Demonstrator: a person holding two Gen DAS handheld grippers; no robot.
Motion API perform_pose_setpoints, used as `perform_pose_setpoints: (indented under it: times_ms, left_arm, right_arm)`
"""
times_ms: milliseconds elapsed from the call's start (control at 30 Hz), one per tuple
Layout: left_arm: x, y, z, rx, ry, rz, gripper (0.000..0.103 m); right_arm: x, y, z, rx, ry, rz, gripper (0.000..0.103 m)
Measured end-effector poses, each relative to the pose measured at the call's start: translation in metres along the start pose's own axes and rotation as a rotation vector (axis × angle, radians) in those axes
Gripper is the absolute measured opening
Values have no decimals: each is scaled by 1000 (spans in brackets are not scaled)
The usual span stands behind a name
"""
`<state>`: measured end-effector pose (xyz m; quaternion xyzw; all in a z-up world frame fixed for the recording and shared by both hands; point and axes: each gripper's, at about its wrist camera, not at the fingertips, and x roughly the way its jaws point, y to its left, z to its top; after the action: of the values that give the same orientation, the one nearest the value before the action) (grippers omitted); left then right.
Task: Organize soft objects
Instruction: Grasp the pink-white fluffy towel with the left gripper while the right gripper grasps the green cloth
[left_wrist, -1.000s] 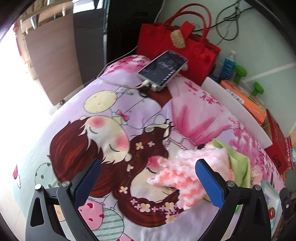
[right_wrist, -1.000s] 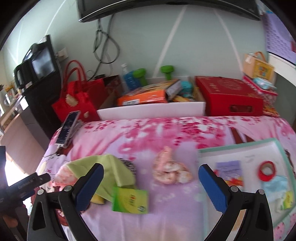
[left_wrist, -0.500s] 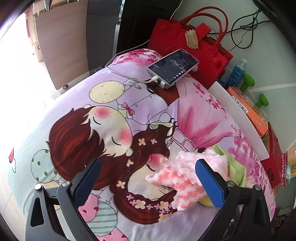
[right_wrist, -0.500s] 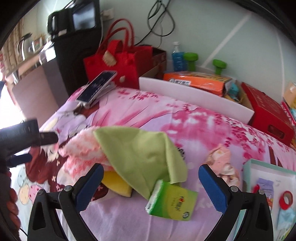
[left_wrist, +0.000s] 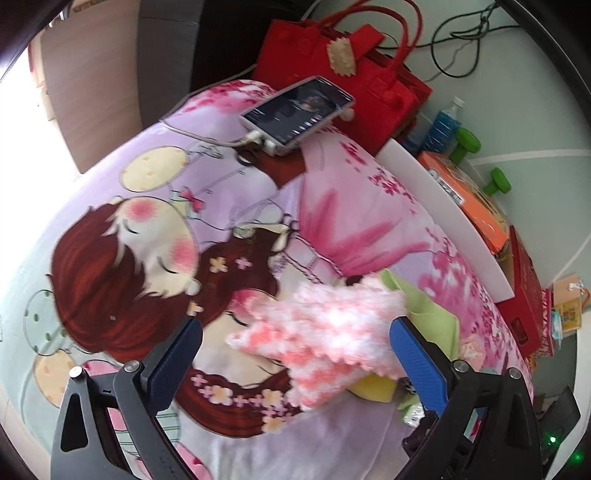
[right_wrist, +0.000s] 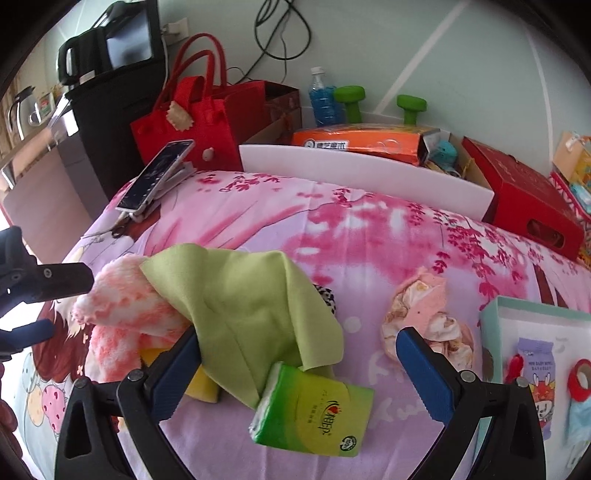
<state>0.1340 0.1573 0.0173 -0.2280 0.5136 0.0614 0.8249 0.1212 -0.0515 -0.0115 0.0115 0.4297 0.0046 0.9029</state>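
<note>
A fluffy pink-and-white towel (left_wrist: 325, 332) (right_wrist: 125, 306) lies on the cartoon-print bed cover (left_wrist: 147, 229), partly under a green cloth (right_wrist: 243, 306) (left_wrist: 424, 310). A yellow sponge (left_wrist: 373, 386) peeks out beneath them. My left gripper (left_wrist: 295, 354) is open, its blue pads on either side of the towel's near end, not touching. My right gripper (right_wrist: 299, 365) is open just above the green cloth and a green tissue pack (right_wrist: 314, 413). A crumpled pink garment (right_wrist: 428, 321) lies to the right.
A phone (left_wrist: 299, 107) (right_wrist: 155, 177) on a cable rests at the far end of the bed by a red felt bag (right_wrist: 199, 118). A white board (right_wrist: 362, 177), orange box (right_wrist: 365, 142) and red box (right_wrist: 524, 195) line the far side. A teal tray (right_wrist: 535, 332) holds small items.
Both grippers have come closer to the pile. The right gripper swung left from the pink garment to the green cloth and tissue pack. The left gripper moved in on the pink towel.
</note>
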Motion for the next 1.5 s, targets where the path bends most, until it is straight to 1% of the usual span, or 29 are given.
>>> perform_pose_setpoints:
  times_ms: [67,133,200,233,300,333,367,433,500,533,567,600,633,700,733,767,833,867,900,1000,1100,1233,1500]
  left_arm:
    - [2,-5,-1,7,10,-21,101]
    - [6,-12,-3,18,16,-26,101]
    - [11,-17,-5,33,24,-21,101]
    - [13,-20,-6,38,27,-20,101]
    - [17,-23,-7,37,36,-24,101]
    - [19,-23,-8,33,41,-26,100]
    - [21,-24,-8,30,45,-24,98]
    - [24,-26,-10,38,44,-1,83]
    - [24,-29,-11,48,41,8,77]
    - [25,-31,-11,51,43,4,72]
    - [26,-32,-12,54,46,-1,68]
    - [27,-34,-12,57,48,-3,60]
    - [27,-35,-13,61,49,-6,55]
    - [27,-37,-14,62,51,-19,50]
    - [27,-38,-14,64,51,-24,45]
    - [27,-39,-14,65,50,-27,42]
    - [28,-41,-14,57,48,-32,31]
    - [28,-40,-14,52,47,-36,30]
    - [27,-40,-15,47,46,-41,25]
    - [26,-41,-15,41,38,-51,17]
    - [23,-41,-16,24,30,-68,12]
    - [18,-41,-15,9,18,-86,9]
    - [0,-49,-14,20,-19,-135,8]
  right_arm:
    - [2,-3,-1,16,7,11,102]
    - [1,-3,0,20,4,21,99]
    - [1,-2,0,17,1,26,92]
    - [1,-2,-1,18,1,31,91]
    - [3,-2,-1,27,4,40,85]
    - [3,-3,-1,32,4,44,83]
    - [3,-4,-1,37,4,50,79]
    - [3,-5,-1,49,2,61,73]
    - [1,-7,0,55,-4,67,64]
    - [0,-7,0,57,-6,68,63]
    - [-1,-8,1,58,-8,69,58]
    - [-2,-9,0,62,-9,70,52]
    - [-2,-10,1,68,-10,74,49]
    - [-3,-14,1,82,-9,80,39]
    - [-3,-15,1,87,-8,85,37]
    - [-3,-17,1,92,-6,90,34]
    - [-4,-21,1,103,-7,98,28]
    - [-4,-22,1,106,-7,101,23]
    - [-5,-24,1,112,-8,108,19]
    - [-5,-29,1,128,-2,122,13]
    - [-6,-36,1,160,-1,138,11]
    - [-12,-46,2,203,-16,163,10]
    - [-34,-66,9,279,-66,214,9]
